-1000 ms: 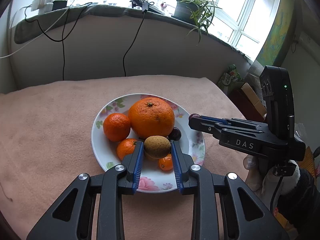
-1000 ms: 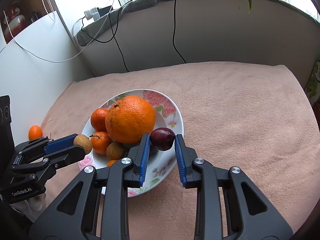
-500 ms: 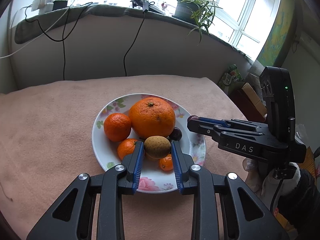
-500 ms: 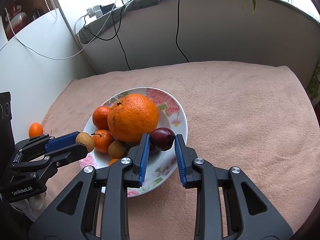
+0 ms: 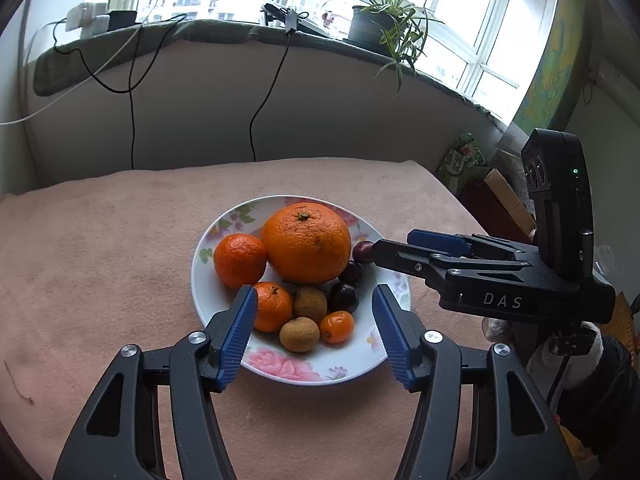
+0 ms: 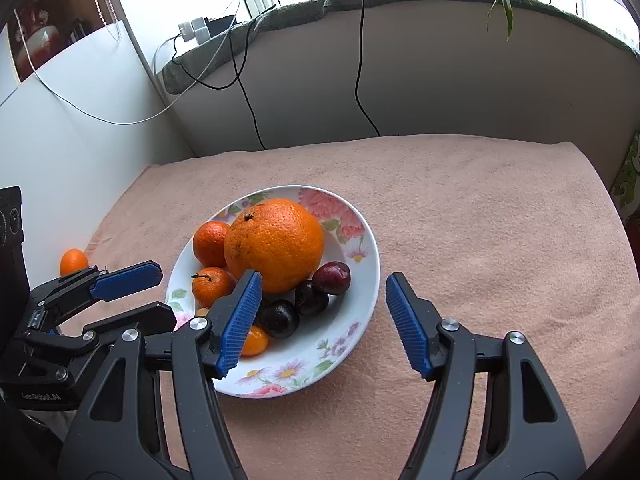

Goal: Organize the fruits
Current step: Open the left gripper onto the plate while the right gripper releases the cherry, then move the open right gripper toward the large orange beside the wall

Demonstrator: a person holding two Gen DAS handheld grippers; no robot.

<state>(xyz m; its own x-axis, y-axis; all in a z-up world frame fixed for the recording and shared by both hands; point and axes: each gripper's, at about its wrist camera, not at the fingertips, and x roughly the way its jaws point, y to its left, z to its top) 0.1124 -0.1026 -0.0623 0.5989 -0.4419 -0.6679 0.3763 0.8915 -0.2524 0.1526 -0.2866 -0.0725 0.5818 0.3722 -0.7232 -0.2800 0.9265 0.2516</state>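
Black left gripper angled down, jaws just opened

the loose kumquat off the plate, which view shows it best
The right wrist view: the loose kumquat lies on the pink blanket at far left, beyond the plate, behind the left tool. The left wrist view does not show it at all.
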